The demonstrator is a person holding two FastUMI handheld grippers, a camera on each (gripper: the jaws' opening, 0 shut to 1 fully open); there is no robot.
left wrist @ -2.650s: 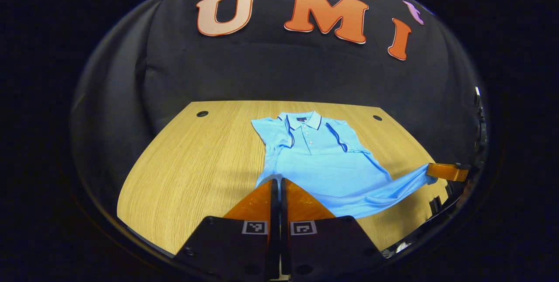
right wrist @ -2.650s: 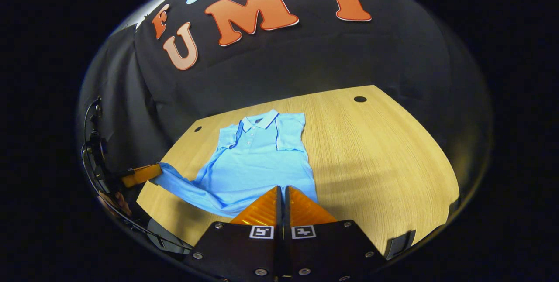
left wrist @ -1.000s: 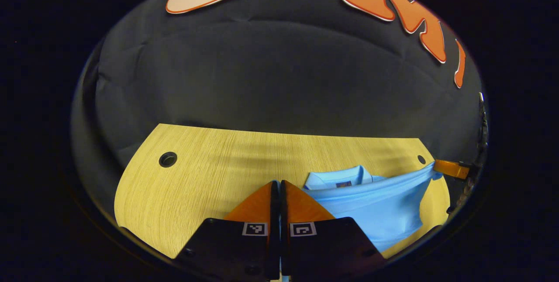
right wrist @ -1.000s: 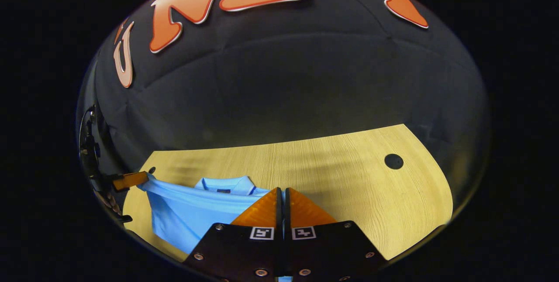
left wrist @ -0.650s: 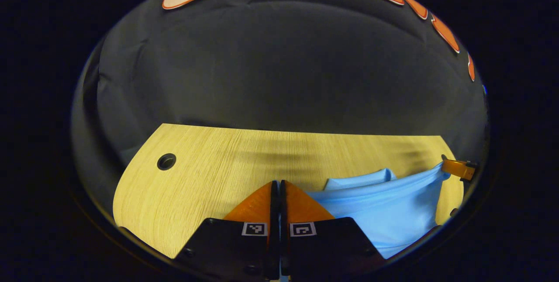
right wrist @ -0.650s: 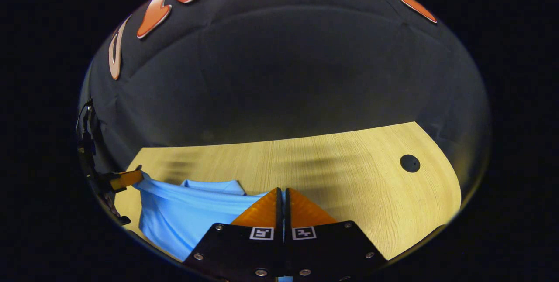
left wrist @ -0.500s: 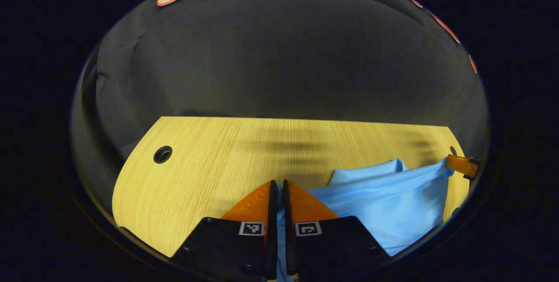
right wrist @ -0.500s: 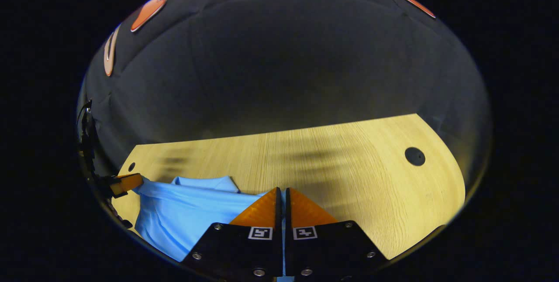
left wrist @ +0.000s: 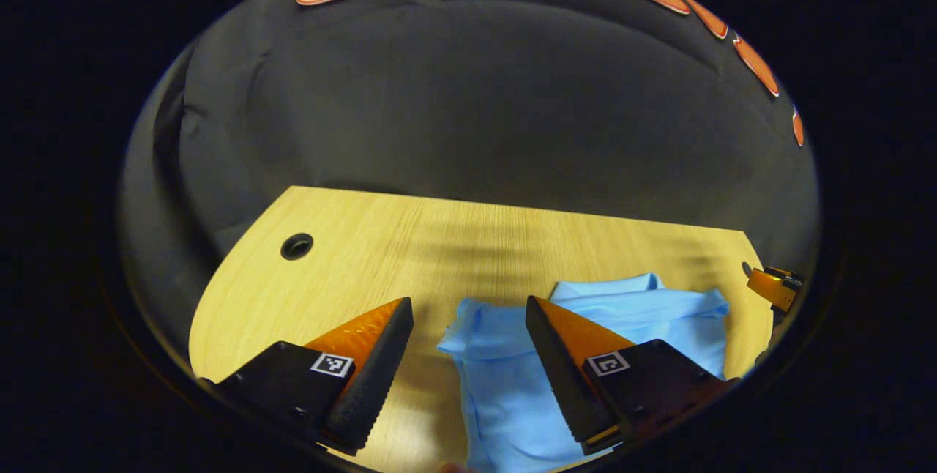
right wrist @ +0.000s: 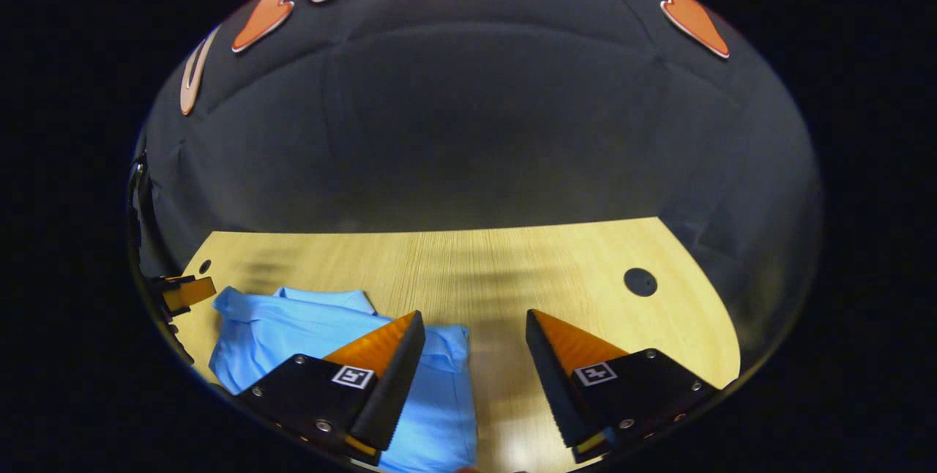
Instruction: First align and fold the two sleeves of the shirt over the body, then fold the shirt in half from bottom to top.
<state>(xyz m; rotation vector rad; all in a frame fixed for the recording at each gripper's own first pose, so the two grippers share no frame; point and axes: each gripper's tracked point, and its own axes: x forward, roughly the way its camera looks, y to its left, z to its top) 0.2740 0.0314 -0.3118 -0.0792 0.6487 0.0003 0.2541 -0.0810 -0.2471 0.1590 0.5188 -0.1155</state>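
The light blue shirt [left wrist: 659, 315] lies folded in half on the wooden table [left wrist: 351, 268], its collar [left wrist: 607, 286] peeking out past the top layer. My left gripper [left wrist: 468, 303] stands open over the shirt's left corner, holding nothing. My right gripper [right wrist: 474, 315] is open too, above the right corner of the shirt [right wrist: 293, 326], and holds nothing. In the left gripper view a finger [left wrist: 767, 287] of the right gripper shows at the far right edge. In the right gripper view a finger [right wrist: 183, 291] of the left gripper shows at the far left edge.
A round cable hole [left wrist: 296, 246] sits in the table's far left corner and another hole [right wrist: 640, 281] in the far right part. Bare wood [right wrist: 512, 261] stretches behind the shirt up to the black cloth wall.
Both grippers carried the bottom hem forward over the body up to the collar, then opened and let it go. The hem now rests on the shirt.
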